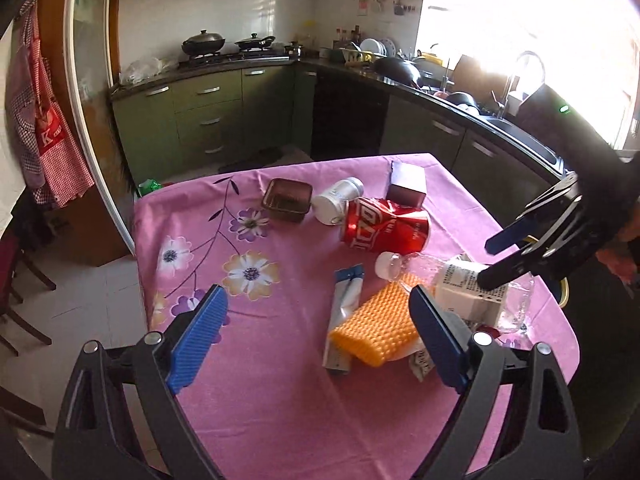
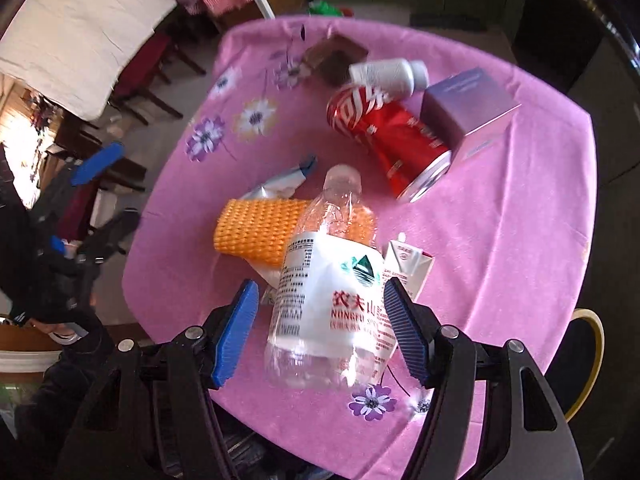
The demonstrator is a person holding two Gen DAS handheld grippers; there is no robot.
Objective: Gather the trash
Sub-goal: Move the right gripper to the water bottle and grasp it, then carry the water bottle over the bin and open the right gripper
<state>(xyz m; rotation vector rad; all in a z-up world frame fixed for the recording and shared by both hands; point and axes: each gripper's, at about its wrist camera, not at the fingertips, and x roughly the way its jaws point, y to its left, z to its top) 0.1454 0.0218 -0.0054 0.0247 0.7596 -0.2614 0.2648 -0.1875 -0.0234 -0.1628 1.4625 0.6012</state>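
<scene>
Your right gripper (image 2: 320, 332) straddles the clear bottle (image 2: 332, 300) at the lower centre of the frame, fingers apart, not pressing. Your left gripper (image 1: 316, 336) hangs wide open over the pink desk (image 1: 280, 380), empty.

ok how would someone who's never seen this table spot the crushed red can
Start at the pink flowered tablecloth and look to the litter near its far side. The red can lies on its side, dented, between a white jar and a purple box. It is the only red metal thing there.
</scene>
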